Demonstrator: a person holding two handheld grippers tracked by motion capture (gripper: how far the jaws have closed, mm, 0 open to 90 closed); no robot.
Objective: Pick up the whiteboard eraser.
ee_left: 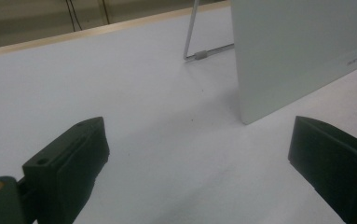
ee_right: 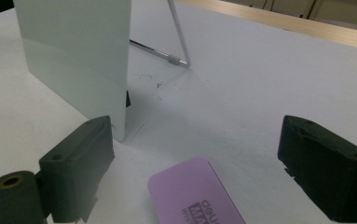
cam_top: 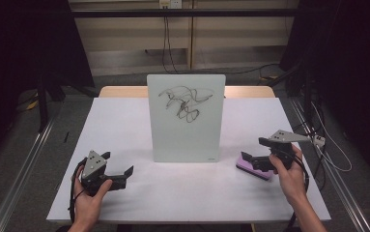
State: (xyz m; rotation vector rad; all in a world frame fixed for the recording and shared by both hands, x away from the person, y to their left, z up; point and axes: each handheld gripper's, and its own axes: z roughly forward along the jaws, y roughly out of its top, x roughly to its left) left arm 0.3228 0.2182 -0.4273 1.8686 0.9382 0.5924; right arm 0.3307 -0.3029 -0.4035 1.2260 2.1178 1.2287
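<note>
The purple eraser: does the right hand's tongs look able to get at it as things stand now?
Probably yes. The right tongs stand open, and the purple eraser lies flat on the table just ahead, between the two jaws. Nothing lies between them; the whiteboard stands off to one side.

We see one white board [cam_top: 186, 117] with black scribbles standing on one worktop [cam_top: 124, 130]. We count one purple eraser [cam_top: 254, 166], two grippers and two hands holding them.
</note>
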